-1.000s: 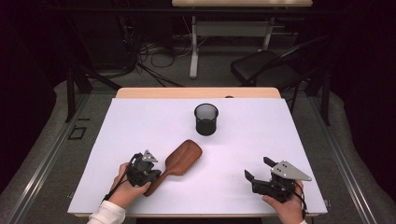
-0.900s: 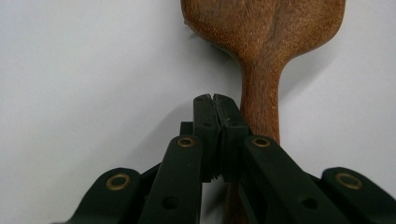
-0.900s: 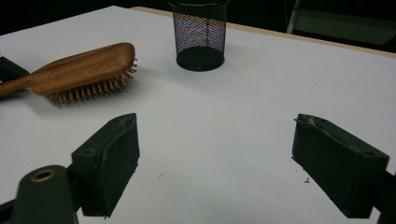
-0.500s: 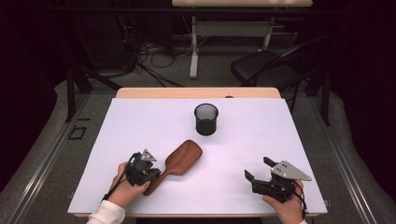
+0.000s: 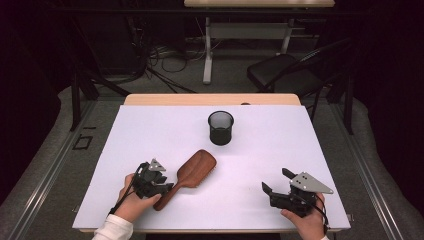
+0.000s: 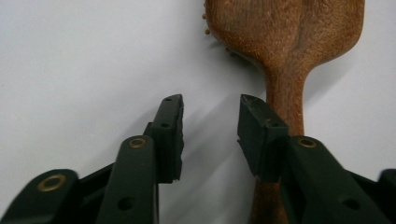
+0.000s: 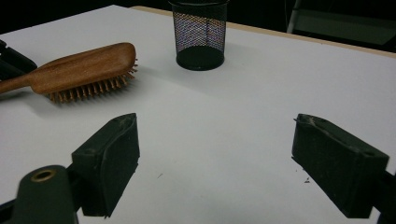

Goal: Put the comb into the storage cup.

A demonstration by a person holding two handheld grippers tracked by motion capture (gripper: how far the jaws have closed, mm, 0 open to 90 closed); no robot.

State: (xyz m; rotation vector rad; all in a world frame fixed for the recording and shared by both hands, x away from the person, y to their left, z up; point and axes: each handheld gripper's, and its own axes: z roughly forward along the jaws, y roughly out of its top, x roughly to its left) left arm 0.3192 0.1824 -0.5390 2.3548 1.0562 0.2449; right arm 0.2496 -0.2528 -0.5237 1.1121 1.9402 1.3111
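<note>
No lettering, label, brand or number can be read — anywhere.

Wooden hairbrush (image 5: 189,176) lies bristles down on white table (image 5: 150,130), handle toward left gripper (image 5: 159,181), blocking near-left stretch. Left gripper jaws just opening, bare table in gap, handle just beside one jaw. Mesh cup (image 5: 220,128) stands upright at centre, well apart from brush head; open lane between them. Right gripper (image 5: 274,186) jaws wide over bare surface; broad free stretch from there toward cup and far right edge.
</note>
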